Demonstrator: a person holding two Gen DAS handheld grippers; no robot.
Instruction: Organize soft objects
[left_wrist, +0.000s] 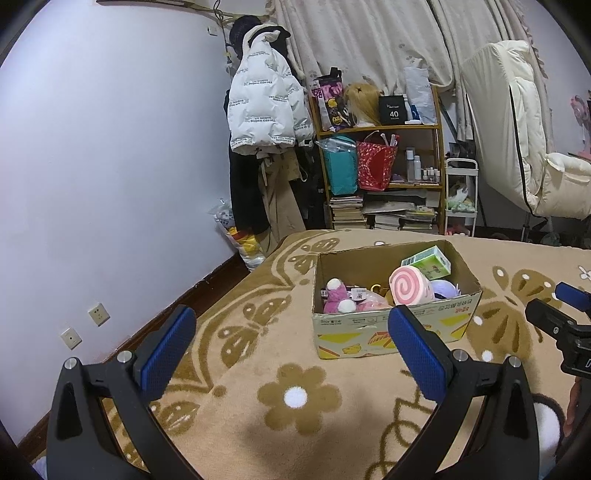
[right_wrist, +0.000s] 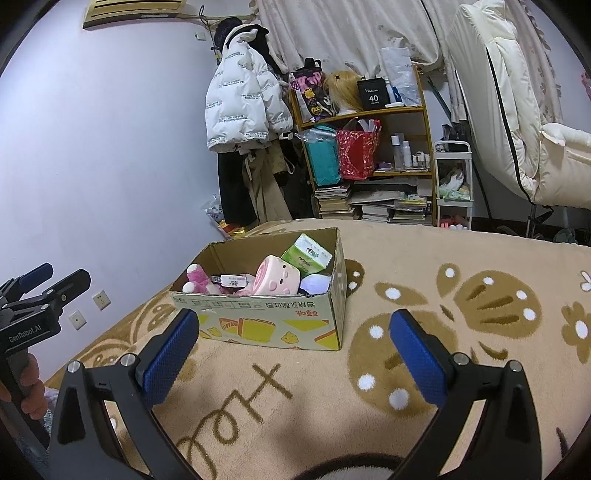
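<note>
I am holding my left tongs (left_wrist: 291, 343) and right tongs (right_wrist: 293, 345) wide, both empty. The cardboard box (right_wrist: 273, 321) is sitting ahead on the blanket (left_wrist: 258, 424) (toys inside).

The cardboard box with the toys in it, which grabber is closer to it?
Hard to call; the left looks slightly closer. The left gripper sits just before the cardboard box's front wall. The right gripper is also short of it, angled from its right corner. Both are open and empty.
</note>
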